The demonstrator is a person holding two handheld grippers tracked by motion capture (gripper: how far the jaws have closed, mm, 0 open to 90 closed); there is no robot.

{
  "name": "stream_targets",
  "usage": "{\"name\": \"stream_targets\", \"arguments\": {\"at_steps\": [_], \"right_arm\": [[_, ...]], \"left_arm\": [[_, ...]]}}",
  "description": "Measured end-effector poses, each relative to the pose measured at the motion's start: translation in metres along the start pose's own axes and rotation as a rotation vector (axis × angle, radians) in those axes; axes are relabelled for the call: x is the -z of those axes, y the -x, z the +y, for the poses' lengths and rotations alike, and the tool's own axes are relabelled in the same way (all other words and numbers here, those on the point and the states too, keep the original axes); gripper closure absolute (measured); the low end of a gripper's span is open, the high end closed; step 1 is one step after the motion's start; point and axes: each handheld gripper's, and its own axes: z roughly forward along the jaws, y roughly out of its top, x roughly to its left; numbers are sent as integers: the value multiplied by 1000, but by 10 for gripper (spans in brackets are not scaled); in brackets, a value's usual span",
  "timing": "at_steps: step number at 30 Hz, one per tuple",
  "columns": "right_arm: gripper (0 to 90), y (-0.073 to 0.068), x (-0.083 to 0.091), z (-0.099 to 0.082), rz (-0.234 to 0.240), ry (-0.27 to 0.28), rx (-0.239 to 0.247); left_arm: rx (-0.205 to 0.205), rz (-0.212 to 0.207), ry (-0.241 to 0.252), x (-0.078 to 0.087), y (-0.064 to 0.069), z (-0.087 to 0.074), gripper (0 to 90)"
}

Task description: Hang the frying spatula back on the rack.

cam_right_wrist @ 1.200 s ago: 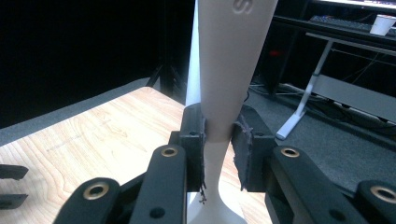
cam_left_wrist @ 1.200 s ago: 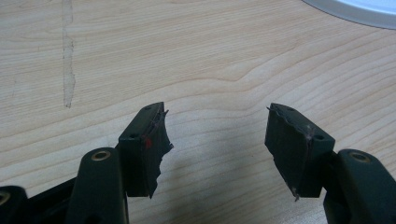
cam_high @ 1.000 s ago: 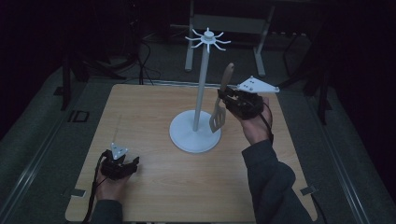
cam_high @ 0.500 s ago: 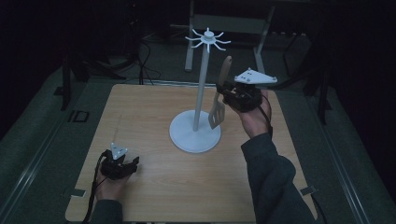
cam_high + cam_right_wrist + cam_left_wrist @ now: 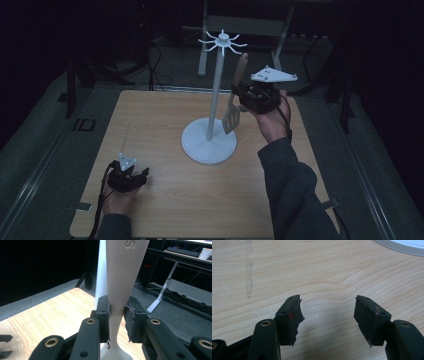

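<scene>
A white utensil stand [image 5: 211, 110] with a round base and hooked arms at its top stands mid-table. My right gripper [image 5: 243, 98] is raised beside the pole, shut on a beige slotted spatula [image 5: 235, 95] that hangs upright, blade down, handle near the hooks. In the right gripper view the spatula handle [image 5: 122, 277] is pinched between both pads of the right gripper [image 5: 117, 315], the stand's pole [image 5: 102, 272] just behind it. My left gripper [image 5: 131, 176] rests low at the table's front left; its jaws [image 5: 328, 315] stand open with bare wood between them.
The wooden table [image 5: 150, 125] has a pale streak [image 5: 248, 270] near the left gripper. The stand's base edge [image 5: 404, 245] lies ahead and right of the left gripper. Desk legs and cables stand on the dark floor behind the table.
My right gripper has lifted the spatula higher along the pole, toward the hooks. The left gripper has not moved.
</scene>
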Motion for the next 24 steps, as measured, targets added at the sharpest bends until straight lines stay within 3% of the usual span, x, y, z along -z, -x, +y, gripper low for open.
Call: {"name": "stream_targets", "arguments": {"at_steps": [24], "right_arm": [[751,4,-10,5,25,-38,-26]], "left_arm": [[1,-3,2,0,0,0,385]]}}
